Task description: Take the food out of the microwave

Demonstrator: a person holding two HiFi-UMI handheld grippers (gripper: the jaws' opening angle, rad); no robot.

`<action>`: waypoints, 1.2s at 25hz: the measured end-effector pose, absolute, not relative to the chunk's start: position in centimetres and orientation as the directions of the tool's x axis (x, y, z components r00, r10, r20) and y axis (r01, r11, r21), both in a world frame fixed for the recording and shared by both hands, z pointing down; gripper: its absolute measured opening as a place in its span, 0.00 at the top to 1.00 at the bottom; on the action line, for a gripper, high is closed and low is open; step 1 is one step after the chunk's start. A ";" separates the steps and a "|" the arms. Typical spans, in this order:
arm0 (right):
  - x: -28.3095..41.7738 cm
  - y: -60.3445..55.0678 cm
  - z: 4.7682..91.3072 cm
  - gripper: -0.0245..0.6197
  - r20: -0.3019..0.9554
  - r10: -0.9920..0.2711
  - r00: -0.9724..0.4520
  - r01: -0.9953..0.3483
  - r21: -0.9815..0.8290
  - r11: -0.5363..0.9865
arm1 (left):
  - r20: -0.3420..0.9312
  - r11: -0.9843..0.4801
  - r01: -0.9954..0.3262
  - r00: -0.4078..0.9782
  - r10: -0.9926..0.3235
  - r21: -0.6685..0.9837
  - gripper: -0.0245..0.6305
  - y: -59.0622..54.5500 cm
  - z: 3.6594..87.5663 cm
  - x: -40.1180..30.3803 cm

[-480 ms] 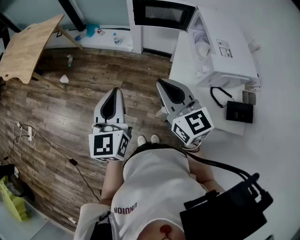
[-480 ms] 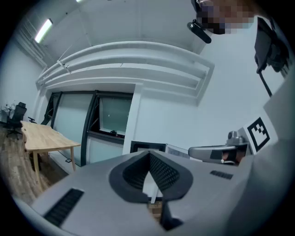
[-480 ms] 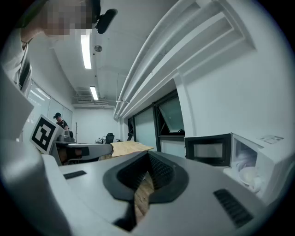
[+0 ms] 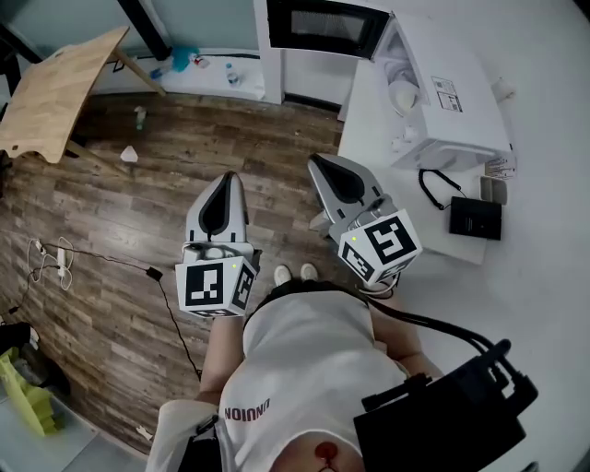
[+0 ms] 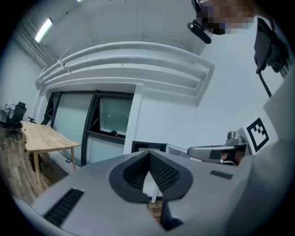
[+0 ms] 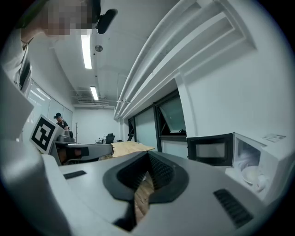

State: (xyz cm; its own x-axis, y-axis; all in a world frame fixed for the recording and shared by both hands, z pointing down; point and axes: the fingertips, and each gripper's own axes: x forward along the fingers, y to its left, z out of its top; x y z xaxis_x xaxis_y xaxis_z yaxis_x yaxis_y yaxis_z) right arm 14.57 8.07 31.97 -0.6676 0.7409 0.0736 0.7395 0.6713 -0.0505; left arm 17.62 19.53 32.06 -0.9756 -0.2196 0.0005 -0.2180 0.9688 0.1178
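Note:
The white microwave point(image 4: 452, 92) stands on a white counter at the upper right, and its black door point(image 4: 323, 26) is swung open. Inside the cavity sits a white bowl with pale food point(image 4: 401, 92), also seen as the bowl point(image 6: 251, 175) in the right gripper view. My left gripper point(image 4: 226, 177) hangs over the wood floor, shut and empty, well short of the microwave. My right gripper point(image 4: 313, 159) is beside it, closer to the counter's corner, jaws together with nothing held. Both point level toward the microwave door point(image 5: 147, 147).
A wooden table point(image 4: 60, 88) stands at the far left. On the white counter point(image 4: 369, 138) lie a black box point(image 4: 475, 217) and a looped black cable point(image 4: 433, 189). A thin cable point(image 4: 152, 272) trails over the floor at left. Another person point(image 6: 57, 120) stands far off.
Both grippers stay where they were, still shut. The thin floor cable at left has shifted, its plug end now lying farther up the picture.

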 end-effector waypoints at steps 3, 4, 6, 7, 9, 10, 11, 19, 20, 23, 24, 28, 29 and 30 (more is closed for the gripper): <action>14.6 8.5 32.0 0.93 0.071 0.738 -0.671 0.736 -0.049 0.675 | -0.003 0.966 -0.232 -0.973 -0.233 0.117 0.94 19.8 32.0 17.7; 14.6 8.7 32.0 0.93 0.071 0.735 -0.674 0.734 -0.047 0.678 | -0.004 0.964 -0.237 -0.971 -0.238 0.117 0.94 20.0 32.0 17.7; 14.7 9.2 32.0 0.93 0.073 0.728 -0.682 0.727 -0.039 0.685 | -0.005 0.962 -0.247 -0.969 -0.248 0.117 0.94 20.5 32.2 17.8; 14.8 9.3 32.0 0.93 0.073 0.723 -0.686 0.723 -0.037 0.690 | -0.004 0.961 -0.251 -0.968 -0.252 0.117 0.94 20.7 32.3 17.8; 15.0 9.5 32.0 0.93 0.065 0.716 -0.695 0.715 -0.036 0.698 | -0.002 0.958 -0.261 -0.965 -0.262 0.120 0.94 21.0 32.9 17.9; 15.0 9.4 32.1 0.93 0.057 0.711 -0.701 0.710 -0.039 0.703 | 0.001 0.956 -0.267 -0.963 -0.270 0.123 0.94 21.0 33.2 17.9; 14.9 9.3 32.1 0.93 0.050 0.704 -0.708 0.703 -0.044 0.710 | 0.006 0.953 -0.274 -0.961 -0.277 0.127 0.94 21.0 33.5 17.8; 12.5 9.1 33.2 0.93 0.061 0.649 -0.758 0.646 -0.063 0.761 | 0.025 0.943 -0.301 -0.951 -0.307 0.143 0.94 22.2 35.1 15.6; 11.8 9.2 33.2 0.93 0.058 0.648 -0.759 0.646 -0.057 0.761 | 0.023 0.944 -0.297 -0.952 -0.304 0.144 0.94 22.4 35.3 14.9; 9.0 9.5 33.2 0.93 0.047 0.644 -0.763 0.642 -0.049 0.765 | 0.020 0.944 -0.295 -0.953 -0.301 0.148 0.94 23.0 35.6 12.5; 7.9 9.6 33.1 0.93 0.038 0.639 -0.768 0.637 -0.052 0.769 | 0.021 0.942 -0.300 -0.952 -0.306 0.147 0.94 23.2 35.7 11.5; 3.0 10.2 32.6 0.93 0.006 0.613 -0.790 0.611 -0.075 0.788 | 0.030 0.935 -0.332 -0.941 -0.338 0.128 0.94 24.0 35.2 7.0; 1.8 10.2 32.3 0.93 0.001 0.605 -0.796 0.603 -0.075 0.794 | 0.032 0.931 -0.344 -0.936 -0.351 0.125 0.94 24.1 35.1 5.8; 0.6 10.2 32.1 0.93 -0.004 0.594 -0.804 0.593 -0.073 0.802 | 0.034 0.925 -0.359 -0.930 -0.366 0.121 0.94 24.1 34.9 4.5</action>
State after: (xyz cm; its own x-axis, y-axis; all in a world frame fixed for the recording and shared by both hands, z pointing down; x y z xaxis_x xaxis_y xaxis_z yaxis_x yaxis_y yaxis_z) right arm 0.61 10.19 32.09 -0.8043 0.5943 -0.0041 0.5929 0.8019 -0.0735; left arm 4.52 24.06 34.90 -0.9302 -0.3656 0.0343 -0.3592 0.9253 0.1213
